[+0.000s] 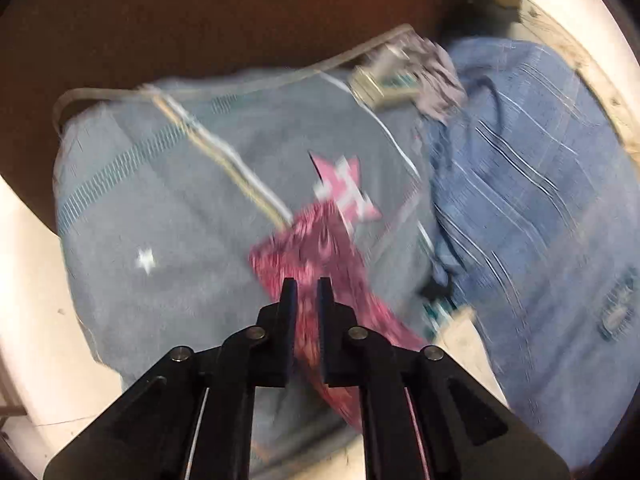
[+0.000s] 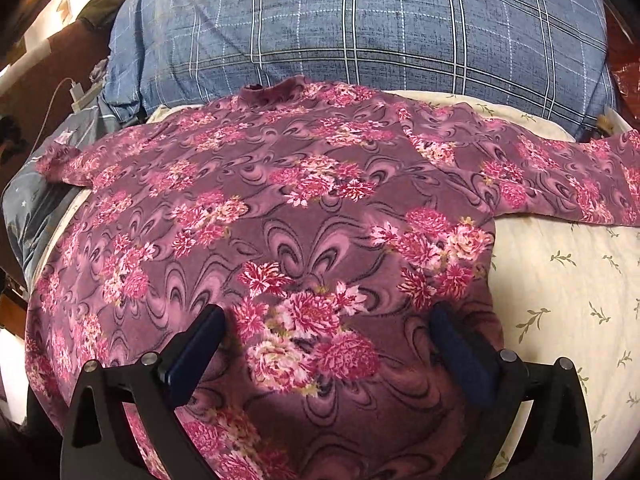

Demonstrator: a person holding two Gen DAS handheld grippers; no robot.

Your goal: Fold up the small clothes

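Left gripper (image 1: 307,282) pinched on a strip of the floral top (image 1: 320,256), above a grey star-print cloth (image 1: 168,208). Right gripper (image 2: 328,316) spread wide, gripping nothing, just over the floral top (image 2: 280,184) lying flat; plaid pillow (image 2: 360,24) beyond.

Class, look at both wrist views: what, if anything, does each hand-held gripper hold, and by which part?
The left hand-held gripper pinches the floral top by a narrow end, seemingly a sleeve. The right hand-held gripper stands open over its body, holding nothing.
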